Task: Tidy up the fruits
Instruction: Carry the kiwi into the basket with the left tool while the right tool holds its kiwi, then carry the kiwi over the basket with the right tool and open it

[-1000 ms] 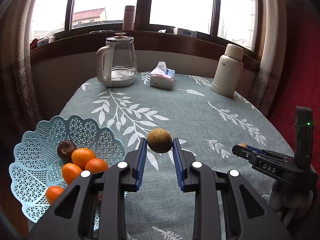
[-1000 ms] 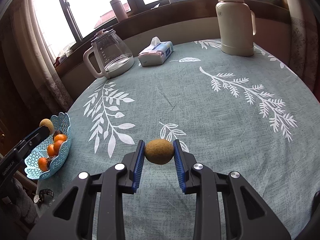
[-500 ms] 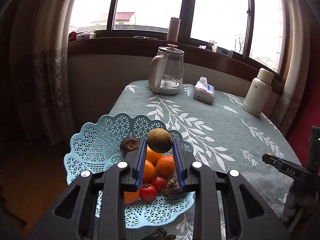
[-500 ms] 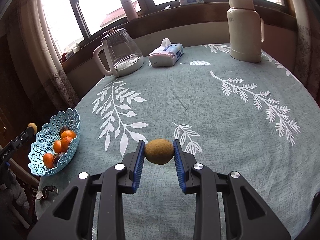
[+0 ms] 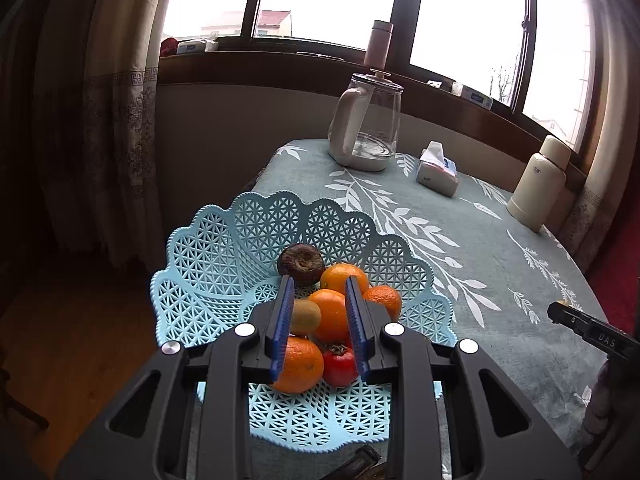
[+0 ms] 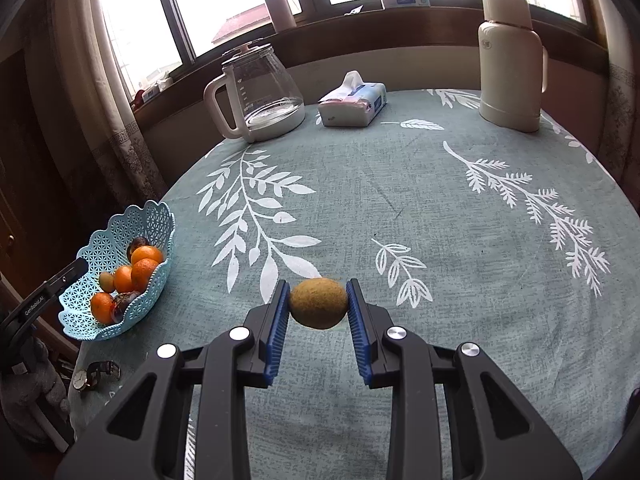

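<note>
Left gripper [image 5: 318, 286]: black plastic arms, ribbed blue pads, jaws apart and empty, above the basket [image 5: 224, 248]. Basket: pale blue plastic lattice, scalloped rim, at the table's near-left edge. Inside it: a small fuzzy green-brown kiwi [image 5: 305, 317] lying loose just beside the left pad, touching an orange [image 5: 331, 314]; further smooth-skinned oranges round it; a glossy red fruit [image 5: 339, 365]; a dark wrinkled round fruit [image 5: 301, 264] at the back. The pads cover parts of the pile.

Right gripper [image 6: 319, 305]: same build, jaws clamped on a second kiwi [image 6: 319, 303], oval, matt, fuzzy brown, held above the tablecloth [image 6: 460, 240], well apart from the basket. Cloth: grey-green woven fabric, white leaf-sprig print.

Surroundings: glass kettle [image 6: 260, 92] with white handle and base at the table's far side; soft tissue pack [image 6: 354, 104] beside it; cream cylindrical flask [image 6: 510, 60] far right. None stands between either gripper and the basket. Patterned curtains and a dark wooden sill behind; a pale bottle [image 5: 378, 45] on the sill.

Hard to make out: a wristwatch [image 6: 94, 374] on the cloth near the basket, small and partly cut off by the table edge. In the left view the right gripper shows only as a black tip at the frame's right edge. Basket floor under the fruit is hidden.
</note>
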The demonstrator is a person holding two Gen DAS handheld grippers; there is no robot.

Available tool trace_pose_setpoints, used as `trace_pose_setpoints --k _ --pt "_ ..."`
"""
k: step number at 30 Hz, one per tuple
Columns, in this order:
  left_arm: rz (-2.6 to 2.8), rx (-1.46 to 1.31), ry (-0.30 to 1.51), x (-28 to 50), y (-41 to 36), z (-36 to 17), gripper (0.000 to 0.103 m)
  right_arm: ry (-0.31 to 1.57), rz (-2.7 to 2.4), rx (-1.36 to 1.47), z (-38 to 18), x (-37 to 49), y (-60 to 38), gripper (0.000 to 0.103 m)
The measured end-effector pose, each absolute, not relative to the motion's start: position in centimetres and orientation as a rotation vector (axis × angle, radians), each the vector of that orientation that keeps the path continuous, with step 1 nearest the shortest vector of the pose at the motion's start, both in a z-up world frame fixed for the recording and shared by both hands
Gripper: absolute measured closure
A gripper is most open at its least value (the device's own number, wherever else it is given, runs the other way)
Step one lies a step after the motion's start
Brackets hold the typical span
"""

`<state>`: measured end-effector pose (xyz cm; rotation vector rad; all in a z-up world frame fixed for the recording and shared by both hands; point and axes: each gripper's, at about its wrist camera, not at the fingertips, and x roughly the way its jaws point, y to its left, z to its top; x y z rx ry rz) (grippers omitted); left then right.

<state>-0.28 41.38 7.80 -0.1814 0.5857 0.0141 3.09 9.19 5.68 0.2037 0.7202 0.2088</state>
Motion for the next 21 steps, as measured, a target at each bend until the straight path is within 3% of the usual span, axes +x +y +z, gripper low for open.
trace_pose_setpoints --k 13,17,21 --pt "0.076 -0.272 0.535 -1.7 44.8 8.8 0.073 0.740 0.276 0.190 6.1 2.9 11.1 0.074" --pt "0.101 -0.293 0.511 -2.4 45.8 8.9 0.052 0.738 0.329 0.173 7.0 2.8 12.8 0.074" --pt "0.101 -0.304 0.510 -2.7 46.2 8.8 0.047 0.729 0.401 0.143 8.3 2.7 15.5 0.074"
